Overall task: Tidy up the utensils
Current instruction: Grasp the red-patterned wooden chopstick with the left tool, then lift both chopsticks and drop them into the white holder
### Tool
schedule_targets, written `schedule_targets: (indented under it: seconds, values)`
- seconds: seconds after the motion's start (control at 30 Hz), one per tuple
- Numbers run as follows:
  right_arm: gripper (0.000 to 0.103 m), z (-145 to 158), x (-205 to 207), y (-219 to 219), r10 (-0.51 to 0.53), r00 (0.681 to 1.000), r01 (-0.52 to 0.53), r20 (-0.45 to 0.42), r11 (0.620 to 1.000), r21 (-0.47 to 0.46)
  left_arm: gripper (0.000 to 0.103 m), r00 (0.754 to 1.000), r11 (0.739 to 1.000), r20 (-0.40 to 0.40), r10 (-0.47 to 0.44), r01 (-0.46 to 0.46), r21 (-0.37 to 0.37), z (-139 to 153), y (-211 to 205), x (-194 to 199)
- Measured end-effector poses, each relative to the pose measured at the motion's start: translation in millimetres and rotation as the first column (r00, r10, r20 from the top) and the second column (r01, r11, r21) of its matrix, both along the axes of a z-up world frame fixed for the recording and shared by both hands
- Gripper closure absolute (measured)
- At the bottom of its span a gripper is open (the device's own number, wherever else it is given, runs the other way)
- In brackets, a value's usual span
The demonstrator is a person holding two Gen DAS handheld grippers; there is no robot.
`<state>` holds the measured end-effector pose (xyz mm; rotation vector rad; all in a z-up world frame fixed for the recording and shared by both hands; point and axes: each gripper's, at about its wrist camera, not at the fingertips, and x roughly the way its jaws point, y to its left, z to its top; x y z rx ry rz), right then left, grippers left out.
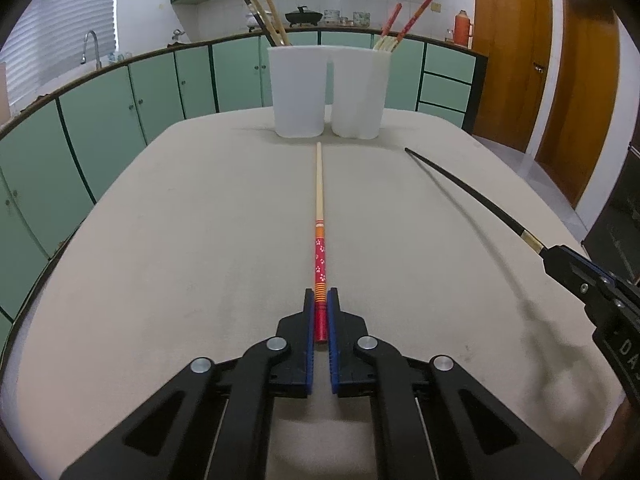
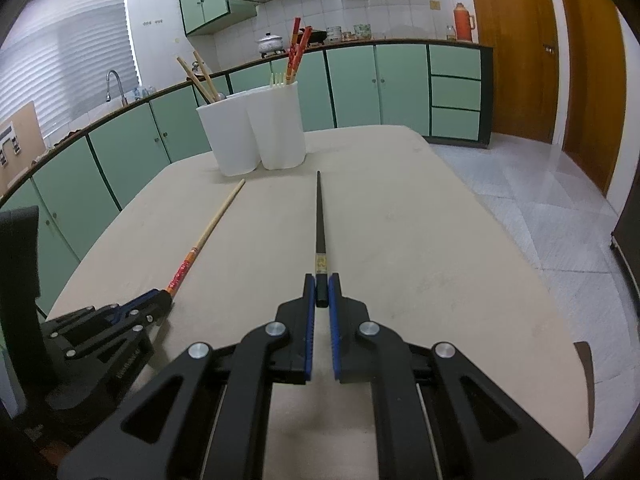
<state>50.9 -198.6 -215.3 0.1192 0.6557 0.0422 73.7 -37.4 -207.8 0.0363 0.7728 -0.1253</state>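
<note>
A chopstick with a red flowered handle (image 1: 320, 220) lies on the beige table (image 1: 180, 220), pale tip toward the holders. My left gripper (image 1: 321, 300) is shut on its red end. A black chopstick (image 2: 320, 224) with a gold band points at the holders too, and my right gripper (image 2: 321, 286) is shut on its thick end. Both show crosswise in the other view: black chopstick (image 1: 468, 194), red chopstick (image 2: 208, 236). At the far edge stand two white holders: the left holder (image 1: 298, 92) has wooden and dark chopsticks, the right holder (image 1: 362, 94) has red ones.
Green kitchen cabinets (image 1: 120, 108) curve round behind and to the left of the table. A sink tap (image 1: 90, 46) is at the left, wooden doors (image 1: 512, 56) at the right. Tiled floor (image 2: 540, 208) lies beyond the table's right edge.
</note>
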Motion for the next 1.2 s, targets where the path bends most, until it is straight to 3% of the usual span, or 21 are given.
schedule_targets:
  seconds: [0.2, 0.4, 0.77, 0.97, 1.2]
  values:
    - [0.097, 7.2, 0.7, 5.9, 0.017, 1.000, -0.017, 0.007, 0.999, -0.049, 0.097, 0.996, 1.000, 0.093, 0.010, -0.013, 0.028, 28.9, 7.2, -12.2]
    - [0.097, 26.4, 3.2, 17.5, 0.041, 0.999, -0.038, 0.015, 0.985, -0.170, 0.097, 0.985, 0.998, 0.169, 0.016, -0.025, 0.053, 61.3, 14.8, -19.0]
    - [0.097, 114.5, 27.2, 7.6, 0.144, 0.982, -0.134, 0.121, 0.987, -0.085, 0.097, 0.944, 1.000, 0.331, 0.006, 0.003, -0.027, 147.4, 33.4, -8.0]
    - [0.097, 159.2, 56.3, 1.8, 0.229, 0.965, -0.229, 0.129, 0.973, -0.014, 0.097, 0.940, 0.990, 0.341, -0.020, 0.066, -0.123, 184.8, 46.0, 17.7]
    - [0.097, 199.2, 88.0, 4.6, 0.318, 0.940, -0.324, 0.122, 0.945, 0.032, 0.097, 0.929, 0.980, 0.370, -0.032, 0.101, -0.170, 212.7, 54.6, 37.6]
